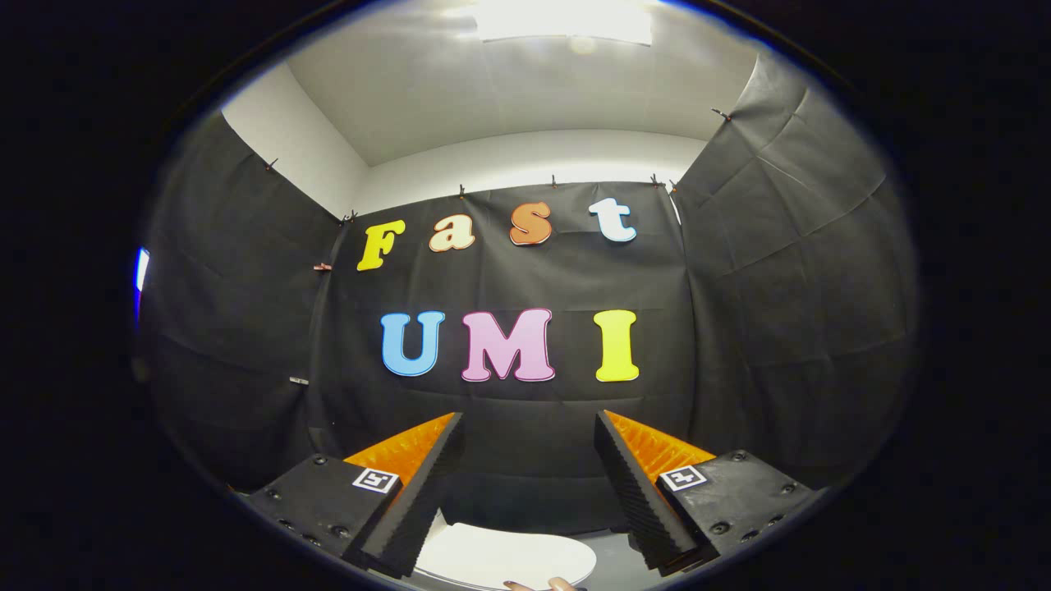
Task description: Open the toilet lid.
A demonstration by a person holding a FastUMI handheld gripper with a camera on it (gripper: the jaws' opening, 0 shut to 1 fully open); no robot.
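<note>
A white toilet lid [505, 554] lies flat and closed, low down between and below my fingers. My gripper [530, 427] is held well above it, pointing at the booth's back wall, and stands open with nothing between its fingers. The left finger [423, 484] and the right finger [632, 488] are wide apart. Fingertips of a person's hand [552, 584] show at the lid's near edge.
Black cloth walls close the booth in at the back and on both sides. A white ceiling with a bright lamp [565, 20] is overhead. A strip of grey floor [612, 562] shows to the right of the lid.
</note>
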